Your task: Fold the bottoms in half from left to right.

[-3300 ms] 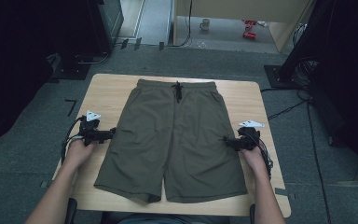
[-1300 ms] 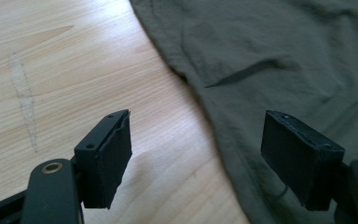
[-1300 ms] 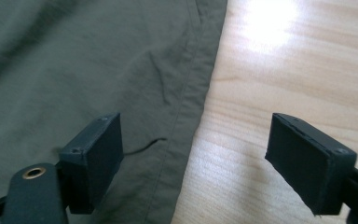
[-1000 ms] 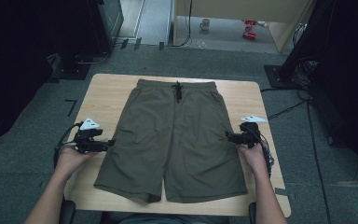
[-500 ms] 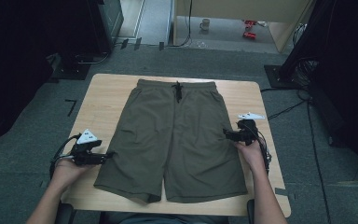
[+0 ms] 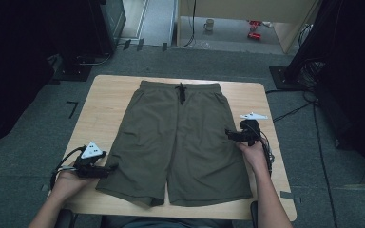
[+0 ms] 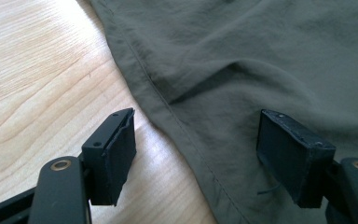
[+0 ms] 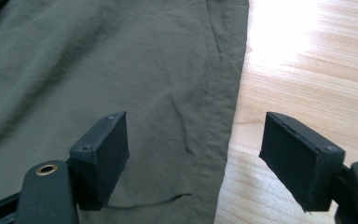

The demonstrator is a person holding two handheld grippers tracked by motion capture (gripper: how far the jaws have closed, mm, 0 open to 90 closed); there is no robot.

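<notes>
So the olive-green shorts (image 6: 180,142) are laid out flat on the wooden table (image 6: 102,102), waistband and drawstring (image 6: 181,92) at the far end, legs toward the person. The left gripper (image 6: 110,167) is right at the outer side seam of the left leg, low near the hem. Its jaws have just been closing a little but are still wide apart, and in the left gripper view the shorts' edge (image 7: 177,121) runs between them, one jaw over bare wood, the other over fabric, no pinch. The right gripper (image 6: 229,134) sits at the outer edge of the other leg, further up, jaws spread too, straddling that seam (image 8: 219,93) without squeezing it.
</notes>
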